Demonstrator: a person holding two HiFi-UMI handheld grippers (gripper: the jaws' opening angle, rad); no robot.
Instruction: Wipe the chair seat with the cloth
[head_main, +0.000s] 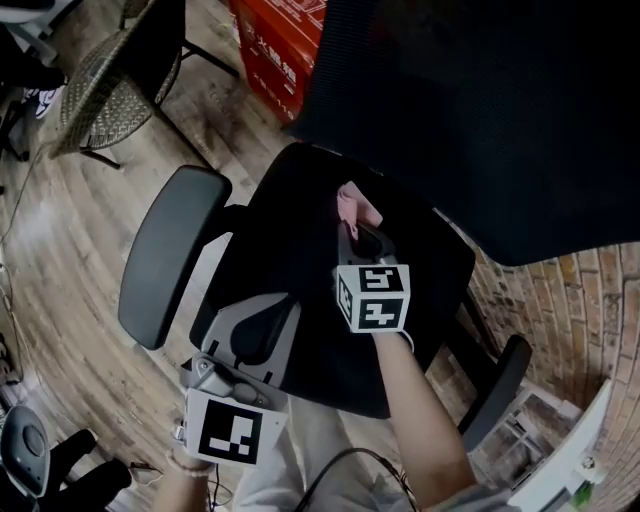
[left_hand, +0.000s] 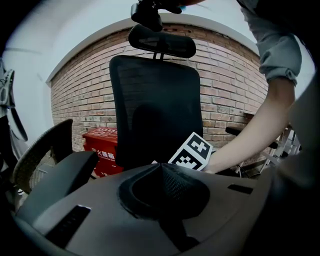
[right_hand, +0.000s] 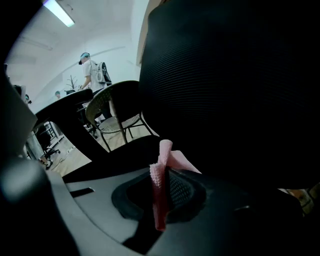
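The black chair seat fills the middle of the head view, below its tall mesh backrest. My right gripper rests over the seat's middle, shut on a pink cloth that sticks out past the tips toward the backrest. In the right gripper view the cloth is a folded strip pinched in the right gripper. My left gripper hovers at the seat's front left corner, jaws shut with nothing in them. From the left gripper the backrest and the right gripper's marker cube show ahead.
A grey armrest flanks the seat on the left and a dark one on the right. A red box and a wicker chair stand behind on the wood floor. A brick wall is behind the chair. A person stands far off.
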